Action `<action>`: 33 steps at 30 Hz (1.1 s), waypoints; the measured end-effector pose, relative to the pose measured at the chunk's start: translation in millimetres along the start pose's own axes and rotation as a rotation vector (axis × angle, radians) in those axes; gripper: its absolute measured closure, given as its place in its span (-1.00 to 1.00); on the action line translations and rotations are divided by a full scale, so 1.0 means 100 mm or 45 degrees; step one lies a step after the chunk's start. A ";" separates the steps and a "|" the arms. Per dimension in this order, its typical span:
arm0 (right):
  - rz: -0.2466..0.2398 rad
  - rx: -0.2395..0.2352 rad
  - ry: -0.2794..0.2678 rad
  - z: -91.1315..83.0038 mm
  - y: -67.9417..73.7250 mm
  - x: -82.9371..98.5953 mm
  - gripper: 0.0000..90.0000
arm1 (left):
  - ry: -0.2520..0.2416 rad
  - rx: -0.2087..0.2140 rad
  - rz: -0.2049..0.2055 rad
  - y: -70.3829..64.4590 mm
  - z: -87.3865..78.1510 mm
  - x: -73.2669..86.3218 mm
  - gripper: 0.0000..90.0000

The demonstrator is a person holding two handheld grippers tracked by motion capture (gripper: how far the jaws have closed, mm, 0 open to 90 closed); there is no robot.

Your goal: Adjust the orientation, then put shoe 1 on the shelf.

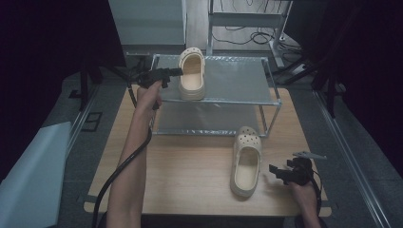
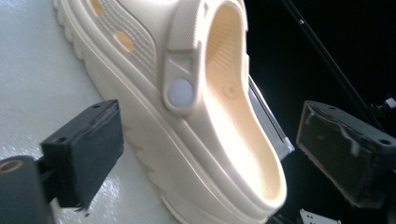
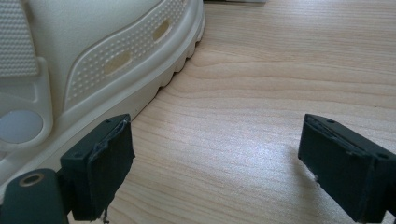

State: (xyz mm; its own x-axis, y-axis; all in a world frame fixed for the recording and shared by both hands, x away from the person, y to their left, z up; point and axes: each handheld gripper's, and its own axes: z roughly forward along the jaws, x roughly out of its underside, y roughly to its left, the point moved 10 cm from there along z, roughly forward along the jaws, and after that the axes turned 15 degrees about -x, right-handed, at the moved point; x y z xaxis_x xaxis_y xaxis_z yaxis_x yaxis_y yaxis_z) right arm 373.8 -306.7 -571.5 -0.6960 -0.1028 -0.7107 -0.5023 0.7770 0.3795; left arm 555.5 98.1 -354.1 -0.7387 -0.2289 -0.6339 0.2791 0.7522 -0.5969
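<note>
Two cream shoes are being put on a small metal rack [image 1: 271, 78] that stands at the far edge of the wooden counter [image 1: 190, 166]. One shoe [image 1: 192, 73] sits on the top shelf of the rack, near its left end, with its toe pointing away from the person. The left gripper [image 1: 177, 72] is just beside this shoe, at its left side, and its jaws stand wide apart with nothing between them. In the left gripper view the shoe [image 2: 196, 107] lies between the open jaws but does not touch them, so I think this shoe is already set down. The other shoe [image 1: 246, 161] lies on the counter in front of the rack, near the right side. Its long way runs from the near edge toward the rack, with the toe at the far end. The right gripper [image 1: 276, 172] is low on the counter, just to the right of this shoe's heel, and it is the nearer one by far. Its jaws are wide open too and hold nothing. In the right gripper view the shoe's side [image 3: 93, 60] is just past the left jaw. To grab it, the gripper likely has to slide left. The top shelf has lots of open room to the right of the first shoe.
</note>
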 end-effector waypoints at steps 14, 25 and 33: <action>-0.007 0.004 0.005 0.00 0.00 0.00 -0.76 | 0.002 0.044 0.084 -0.13 -0.13 0.19 -1.00; -0.005 0.004 0.005 0.00 0.00 0.00 -0.76 | 0.004 0.073 0.112 -0.14 -0.21 0.39 -1.00; -0.008 0.007 0.005 0.00 0.00 0.00 -0.76 | 0.002 0.098 0.128 -0.16 -0.28 0.54 -1.00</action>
State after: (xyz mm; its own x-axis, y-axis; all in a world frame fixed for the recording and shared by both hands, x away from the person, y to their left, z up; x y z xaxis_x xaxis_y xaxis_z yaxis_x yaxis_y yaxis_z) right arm 373.4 -306.6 -571.7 -0.6950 -0.1102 -0.7105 -0.5037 0.7798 0.3717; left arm 494.1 91.0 -365.3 -0.7055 -0.1534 -0.6919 0.3982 0.7218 -0.5661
